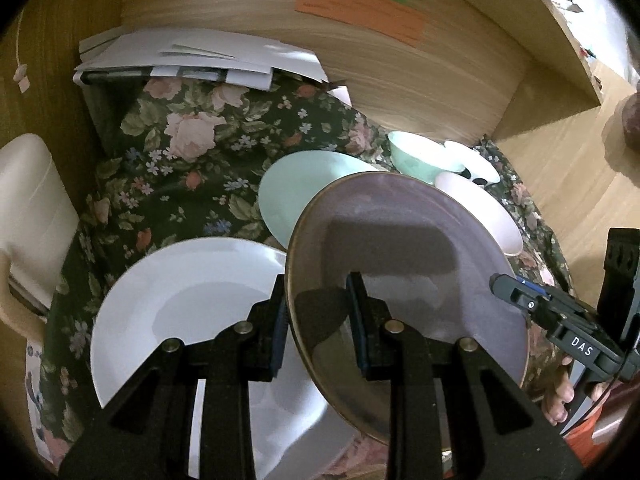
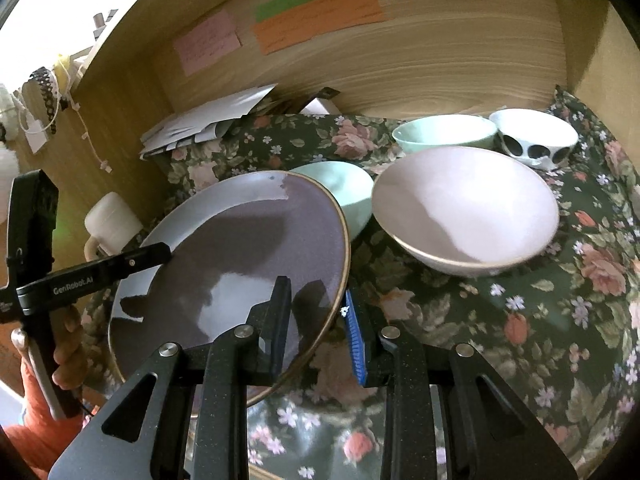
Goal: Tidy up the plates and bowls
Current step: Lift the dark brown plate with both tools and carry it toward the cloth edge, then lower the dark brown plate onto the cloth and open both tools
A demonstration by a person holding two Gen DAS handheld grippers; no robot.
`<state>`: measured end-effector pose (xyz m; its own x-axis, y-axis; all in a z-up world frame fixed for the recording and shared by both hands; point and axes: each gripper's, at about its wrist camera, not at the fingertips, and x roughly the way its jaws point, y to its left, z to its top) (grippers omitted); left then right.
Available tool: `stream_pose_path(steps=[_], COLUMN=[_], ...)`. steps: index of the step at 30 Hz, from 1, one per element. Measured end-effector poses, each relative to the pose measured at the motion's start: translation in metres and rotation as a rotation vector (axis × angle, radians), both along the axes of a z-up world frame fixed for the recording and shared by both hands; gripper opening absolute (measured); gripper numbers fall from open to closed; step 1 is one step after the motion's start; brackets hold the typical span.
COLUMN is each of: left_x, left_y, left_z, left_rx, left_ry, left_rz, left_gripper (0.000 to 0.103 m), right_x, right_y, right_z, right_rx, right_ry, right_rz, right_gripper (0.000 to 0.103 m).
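Note:
A purple plate with a gold rim [image 1: 404, 264] is held tilted above the floral cloth. My left gripper [image 1: 318, 312] is shut on its left rim. My right gripper [image 2: 318, 320] straddles its right rim [image 2: 248, 264], one finger above the plate and the blue pad below; the jaws look closed on it. A white plate [image 1: 180, 304] lies flat under and left of the purple one. A mint plate [image 1: 296, 192] lies behind. A pink bowl [image 2: 464, 208], a mint bowl [image 2: 444, 132] and a white bowl with black spots [image 2: 536, 136] stand at the right.
Everything sits on a floral cloth [image 2: 520, 320] inside a wooden alcove with paper notes [image 2: 316, 16] on the back wall. A stack of white papers [image 1: 192, 60] lies at the back left. A cream mug [image 1: 28, 208] stands at the left.

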<state>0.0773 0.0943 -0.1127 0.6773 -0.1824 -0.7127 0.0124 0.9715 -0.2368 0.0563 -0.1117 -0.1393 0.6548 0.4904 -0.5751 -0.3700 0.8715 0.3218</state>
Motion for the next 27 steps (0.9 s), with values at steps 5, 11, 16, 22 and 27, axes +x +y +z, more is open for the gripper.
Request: stream_pose_path(steps=[5, 11, 16, 22, 27], left_x=[-0.01, -0.02, -0.027, -0.03, -0.032], left_y=[-0.011, -0.024, -0.036, -0.048, -0.056], left_z=[-0.002, -0.005, -0.008, -0.016, -0.025], left_rx=[0.0, -0.005, -0.009, -0.006, -0.018], left_ry=[0.001, 0.003, 0.012, 0.027, 0.048], left_rz=[0.004, -0.003, -0.015, -0.016, -0.016], left_gripper=[0.027, 0.027, 0.027, 0.027, 0.028], right_x=[-0.011, -0.021, -0.027, -0.029, -0.029], right_y=[-0.009, -0.022, -0.032, -0.042, -0.05], right_z=[-0.002, -0.005, -0.008, -0.016, -0.022], right_rx=[0.001, 0.009, 0.008, 0.014, 0.01], right_ry=[-0.001, -0.002, 0.006, 0.031, 0.047], right_rz=[-0.003, -0.013, -0.022, -0.027, -0.031], right_gripper=[0.024, 0.024, 0.024, 0.024, 0.024])
